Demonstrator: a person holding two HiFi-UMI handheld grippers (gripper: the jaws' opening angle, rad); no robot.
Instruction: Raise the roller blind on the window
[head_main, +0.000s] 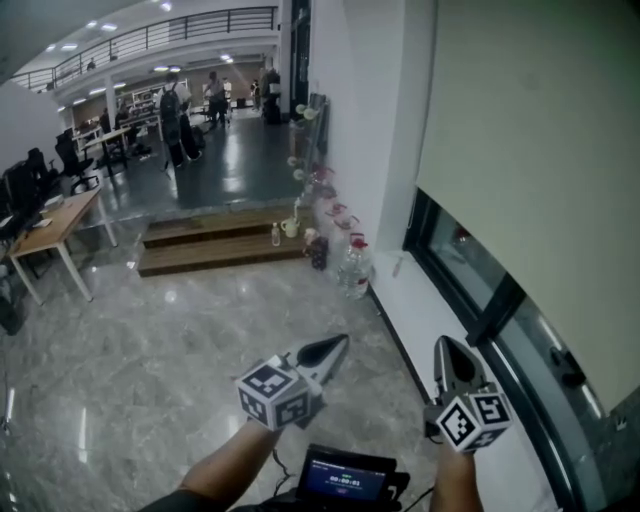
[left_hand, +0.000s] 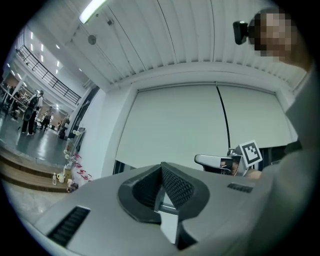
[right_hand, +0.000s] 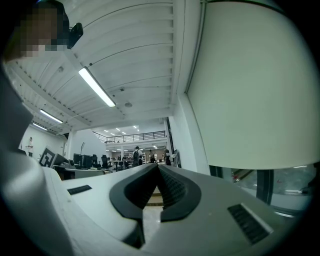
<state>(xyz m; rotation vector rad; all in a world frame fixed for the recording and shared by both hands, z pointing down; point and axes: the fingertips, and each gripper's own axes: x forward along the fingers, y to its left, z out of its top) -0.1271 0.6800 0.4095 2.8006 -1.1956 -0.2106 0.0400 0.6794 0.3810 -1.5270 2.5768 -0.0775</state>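
The pale roller blind (head_main: 540, 150) hangs over most of the window at the right, with a strip of dark-framed glass (head_main: 470, 260) showing under its lower edge. My left gripper (head_main: 338, 346) is held low in front of me, shut and empty, pointing toward the wall. My right gripper (head_main: 446, 343) is beside it, closer to the window, also shut with nothing between its fingers. In the left gripper view the blind (left_hand: 190, 125) fills the middle, a thin dark cord (left_hand: 223, 120) hangs down its face, and the right gripper (left_hand: 205, 160) is near the cord's lower end. The blind (right_hand: 255, 90) also fills the right of the right gripper view.
Large water bottles (head_main: 352, 265) and flowers (head_main: 318, 185) stand along the wall's foot ahead. A wooden step (head_main: 220, 245) crosses the marble floor, and a desk (head_main: 55, 225) stands at far left. People stand in the hall beyond. A small screen device (head_main: 345, 475) sits at my waist.
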